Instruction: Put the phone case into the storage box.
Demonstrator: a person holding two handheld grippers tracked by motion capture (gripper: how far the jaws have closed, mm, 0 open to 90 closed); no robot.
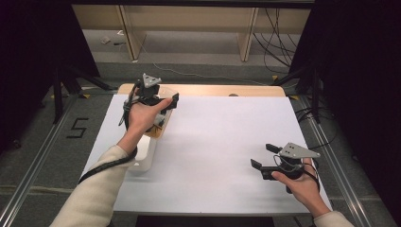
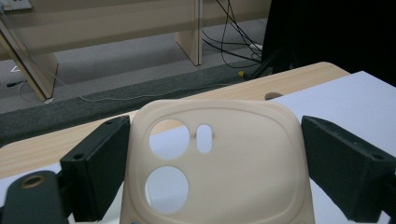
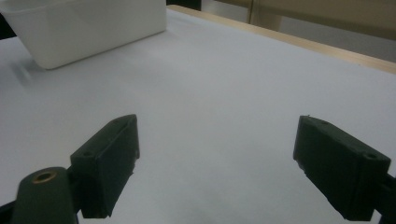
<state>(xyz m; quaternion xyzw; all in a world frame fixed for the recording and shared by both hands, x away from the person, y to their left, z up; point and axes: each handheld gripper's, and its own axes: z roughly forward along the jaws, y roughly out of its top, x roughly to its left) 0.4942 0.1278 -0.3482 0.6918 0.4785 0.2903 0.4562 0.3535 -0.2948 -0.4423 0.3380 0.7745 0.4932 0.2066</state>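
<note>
A beige phone case (image 2: 243, 177) with round camera cut-outs stands upright between the jaws of my left gripper (image 2: 215, 140), and each jaw presses one long edge of it. In the high view the left gripper (image 1: 165, 106) is held above the table's far left, and a strip of the phone case (image 1: 160, 128) shows under the hand. My right gripper (image 1: 263, 156) hovers low over the near right of the white table top (image 1: 222, 132). Its jaws are wide apart with nothing between them. From the right gripper (image 3: 217, 140) view, bare white surface lies ahead.
A white plastic bin (image 1: 142, 158) sits at the left edge of the table, below the left hand; the bin (image 3: 93, 28) lies far ahead in the right gripper view. A wooden table edge (image 1: 213, 90) runs along the back. Cables and wooden shelf legs stand on the floor beyond.
</note>
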